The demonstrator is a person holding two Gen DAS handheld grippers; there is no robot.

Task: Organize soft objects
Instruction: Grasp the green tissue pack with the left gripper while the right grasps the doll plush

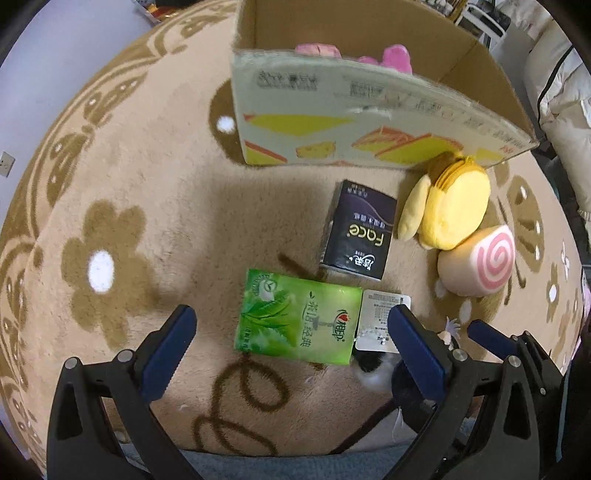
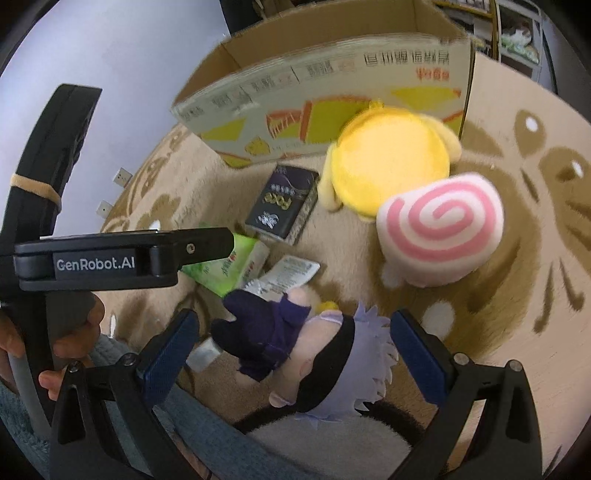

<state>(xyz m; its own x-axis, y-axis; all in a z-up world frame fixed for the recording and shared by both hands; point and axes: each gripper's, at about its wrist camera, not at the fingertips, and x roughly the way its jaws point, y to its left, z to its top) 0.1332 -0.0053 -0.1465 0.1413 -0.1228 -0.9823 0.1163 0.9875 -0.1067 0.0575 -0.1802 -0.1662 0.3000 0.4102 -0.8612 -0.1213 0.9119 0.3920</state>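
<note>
A tan rug (image 1: 155,192) with brown flowers and looping script covered the floor. Beyond its edge stood a pale wall (image 1: 48,66) carrying a white socket (image 1: 5,164). To the right lay white quilted bedding (image 1: 565,110), with white shelving (image 1: 484,18) behind it. The light was soft and even.

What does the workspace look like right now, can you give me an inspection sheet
Surface: beige rug with brown flower pattern.
Job's things: yellow plush, pink swirl plush and doll on the rug; cardboard box holding pink plush.
Clutter: green tissue pack, dark tissue pack, white tag.
Grippers: left tongs open over the green pack; right tongs open around the doll.
Cables: nothing seen.
Surroundings: white bedding, wall.
</note>
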